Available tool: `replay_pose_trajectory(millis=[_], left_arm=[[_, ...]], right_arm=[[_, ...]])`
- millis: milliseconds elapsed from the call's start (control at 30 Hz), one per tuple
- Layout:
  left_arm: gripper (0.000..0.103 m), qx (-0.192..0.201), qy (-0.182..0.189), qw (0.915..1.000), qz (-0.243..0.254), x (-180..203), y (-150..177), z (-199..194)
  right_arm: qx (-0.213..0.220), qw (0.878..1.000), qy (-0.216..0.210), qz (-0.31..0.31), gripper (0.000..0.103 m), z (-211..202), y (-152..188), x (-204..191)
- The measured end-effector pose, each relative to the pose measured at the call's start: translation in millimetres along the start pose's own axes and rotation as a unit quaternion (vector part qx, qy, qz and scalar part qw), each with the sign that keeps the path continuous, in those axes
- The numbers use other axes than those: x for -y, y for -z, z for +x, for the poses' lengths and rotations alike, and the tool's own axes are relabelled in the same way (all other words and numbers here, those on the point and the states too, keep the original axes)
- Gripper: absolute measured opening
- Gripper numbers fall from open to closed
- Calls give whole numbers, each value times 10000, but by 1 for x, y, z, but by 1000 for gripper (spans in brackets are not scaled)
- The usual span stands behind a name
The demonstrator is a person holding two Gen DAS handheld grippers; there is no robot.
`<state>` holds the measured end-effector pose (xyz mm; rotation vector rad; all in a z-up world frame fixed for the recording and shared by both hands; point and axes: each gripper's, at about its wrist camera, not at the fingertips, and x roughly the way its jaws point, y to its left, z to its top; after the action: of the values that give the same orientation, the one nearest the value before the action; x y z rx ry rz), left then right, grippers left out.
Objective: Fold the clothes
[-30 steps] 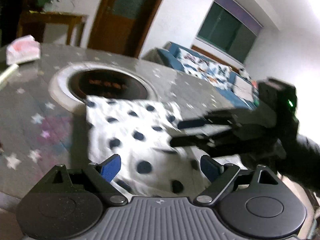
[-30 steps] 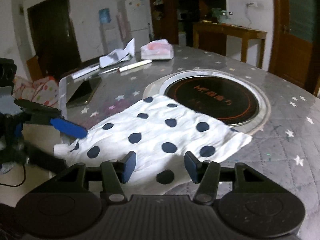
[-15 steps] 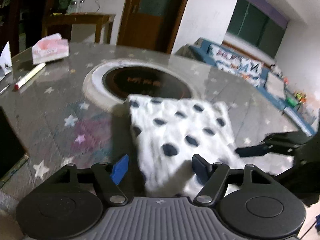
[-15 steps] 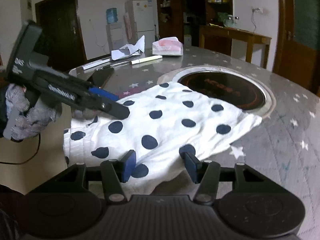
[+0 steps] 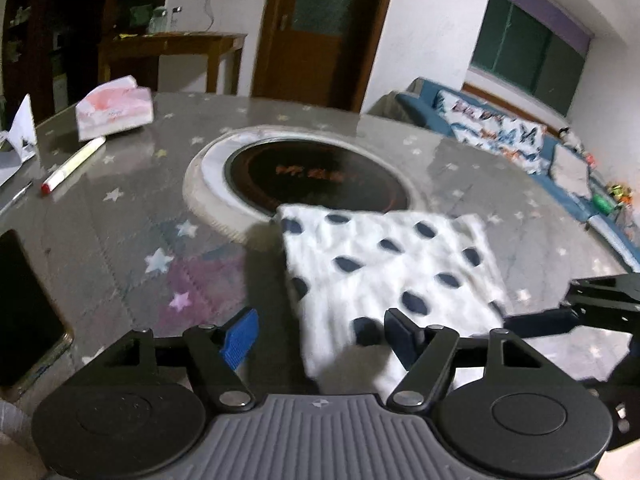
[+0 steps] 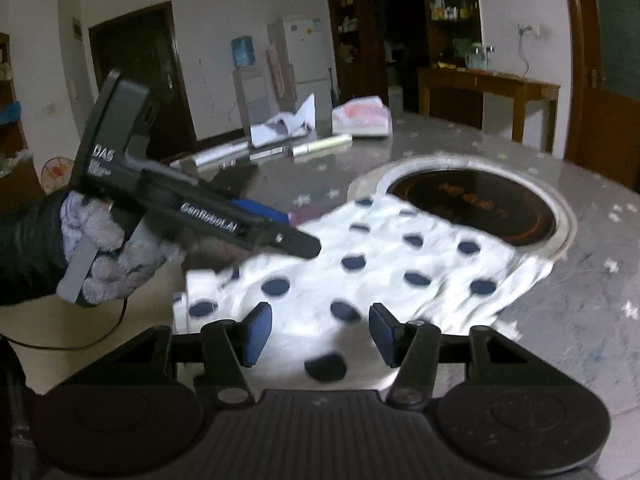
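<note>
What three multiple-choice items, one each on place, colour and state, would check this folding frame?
1. The white dark-dotted garment lies partly over:
A. the round black cooktop set in the star-patterned table
B. a chair
C. the floor

2. The garment's dots are:
A. red
B. dark blue
C. green

3. The left gripper and right gripper have:
A. both jaws shut on cloth
B. one shut
C. both jaws open

Answers: 1 A, its far edge overlaps the cooktop rim; 2 B, the dots look navy; 3 C, pads stand apart, cloth visible between.
</note>
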<state>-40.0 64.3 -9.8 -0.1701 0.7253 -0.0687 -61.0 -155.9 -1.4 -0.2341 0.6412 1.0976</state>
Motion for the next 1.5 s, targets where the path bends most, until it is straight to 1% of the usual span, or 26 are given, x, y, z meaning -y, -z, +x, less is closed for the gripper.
replay_pose_trajectory(millis=[100, 167, 233, 300, 367, 400, 433, 500, 600, 700, 900, 1033, 1100, 1167, 1233, 1300, 1400, 1500], left_arm=[[73, -30, -140, 9999, 45, -5, 6, 3], [74, -55, -149, 9999, 27, -9, 7, 4], [74, -38, -153, 9999, 27, -8, 4, 2], [73, 113, -158, 9998, 66, -5, -4, -1], [74, 235, -97, 9996, 85, -3, -13, -1], [74, 264, -77, 9996, 97, -2, -18, 1], [74, 266, -66, 9996, 120, -1, -22, 4], [75, 235, -68, 9996, 165, 1, -27, 12], [75, 32, -107, 9999, 101, -2, -31, 28], [75, -164, -94, 9998, -23, -10, -30, 39], [78, -189, -182, 9997, 31, -18, -27, 40], [78, -116, -208, 9997, 4, -19, -38, 41], [78, -85, -221, 9997, 12, -18, -45, 45], [78, -71, -246, 9997, 36, -17, -52, 51], [78, -74, -284, 9995, 75, -15, -59, 58], [78, -160, -342, 9993, 68, -17, -63, 67], [79, -299, -471, 9984, 84, -21, -63, 79], [80, -265, -488, 9983, 150, -22, -61, 77]], right_arm=[[-136, 9999, 9, 48, 55, 4, 12, 2], [-151, 9998, -2, 127, 55, 3, 15, 4], [-157, 9998, 3, 130, 57, 1, 13, 5], [-110, 9999, 25, 68, 58, -3, 7, 5], [-7, 10000, 68, 48, 65, -4, -2, 8], [47, 9999, 96, 44, 73, -5, -6, 10], [95, 9999, 128, 38, 76, -5, -10, 12], [153, 9997, 189, 57, 76, 0, -16, 19], [185, 9994, 266, 139, 83, 10, -22, 30], [107, 9990, 357, 250, 84, 25, -19, 44], [-217, 9985, 398, 319, 86, 36, -4, 55], [-116, 9985, 446, 308, 94, 29, -11, 59], [-27, 9984, 509, 238, 96, 29, -20, 63], [49, 9982, 558, 231, 100, 32, -29, 69], [99, 9981, 563, 243, 101, 38, -36, 76], [102, 9980, 555, 293, 101, 47, -40, 83], [-47, 9976, 550, 420, 101, 60, -39, 94], [-159, 9974, 510, 475, 101, 64, -34, 98]])
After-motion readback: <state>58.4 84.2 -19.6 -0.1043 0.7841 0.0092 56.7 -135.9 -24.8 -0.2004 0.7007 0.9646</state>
